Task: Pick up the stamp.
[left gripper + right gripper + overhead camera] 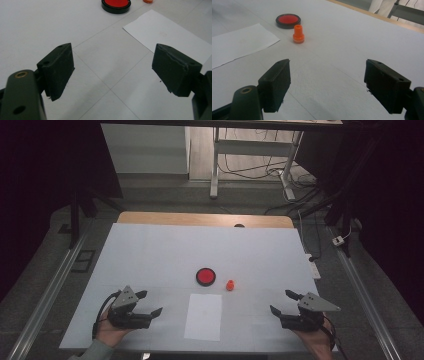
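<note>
You are at the start: both grippers rest near the tabletop's (150, 245) near edge, and nothing has been picked up. Your left gripper (148, 303) sits toward the near left corner with its jaws spread as wide as they go and nothing between them; your right gripper (283, 302) mirrors it toward the near right corner, equally wide and empty.

The work looks like stamping. The orange stamp (230, 285) stands upright near the middle of the tabletop, just right of the round ink pad (205, 276) and just beyond the far right corner of the sheet of paper (203, 316), which lies flat between your 2 grippers.

The right gripper is better placed: the stamp (298, 34) lies ahead of its jaws. Your next move probably calls for reaching forward and closing on the narrow upper stem, keeping it upright.

The stamp is small, smooth plastic, a cylinder widening to a broader base, so it could tip if nudged. The pad (288, 21) is a shallow black dish with a red face. The paper (170, 37) is thin, white and unmarked; the tabletop is matte white.
</note>
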`<state>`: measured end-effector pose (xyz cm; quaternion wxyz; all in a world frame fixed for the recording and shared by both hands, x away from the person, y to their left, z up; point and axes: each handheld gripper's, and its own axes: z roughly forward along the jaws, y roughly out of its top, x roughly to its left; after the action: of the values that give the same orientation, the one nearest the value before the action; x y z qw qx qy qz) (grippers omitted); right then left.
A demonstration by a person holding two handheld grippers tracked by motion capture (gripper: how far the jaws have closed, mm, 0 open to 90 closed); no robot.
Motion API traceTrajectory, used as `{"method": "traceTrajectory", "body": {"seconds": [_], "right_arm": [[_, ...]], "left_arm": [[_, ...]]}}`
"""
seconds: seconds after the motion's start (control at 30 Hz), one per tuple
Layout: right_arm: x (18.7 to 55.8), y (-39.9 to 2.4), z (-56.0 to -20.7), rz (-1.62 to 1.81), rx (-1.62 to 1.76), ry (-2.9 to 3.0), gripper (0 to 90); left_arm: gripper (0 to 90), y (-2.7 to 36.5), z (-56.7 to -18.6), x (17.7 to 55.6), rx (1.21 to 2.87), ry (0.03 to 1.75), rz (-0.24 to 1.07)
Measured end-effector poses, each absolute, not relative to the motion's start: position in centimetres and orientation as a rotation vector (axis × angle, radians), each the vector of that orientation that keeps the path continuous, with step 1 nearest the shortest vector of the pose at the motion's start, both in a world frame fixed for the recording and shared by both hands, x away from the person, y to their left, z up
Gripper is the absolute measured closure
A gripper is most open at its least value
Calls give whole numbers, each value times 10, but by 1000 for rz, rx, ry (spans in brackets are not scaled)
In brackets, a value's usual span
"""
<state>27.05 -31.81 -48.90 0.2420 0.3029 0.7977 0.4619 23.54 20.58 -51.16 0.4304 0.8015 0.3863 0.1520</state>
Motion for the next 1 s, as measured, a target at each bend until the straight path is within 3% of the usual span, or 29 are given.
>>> {"method": "traceTrajectory", "body": {"seconds": [1.0], "right_arm": [[276,-310,-491,1268,860,2197,261]], "left_arm": [[186,208,-511,235,2004,945,384]]}}
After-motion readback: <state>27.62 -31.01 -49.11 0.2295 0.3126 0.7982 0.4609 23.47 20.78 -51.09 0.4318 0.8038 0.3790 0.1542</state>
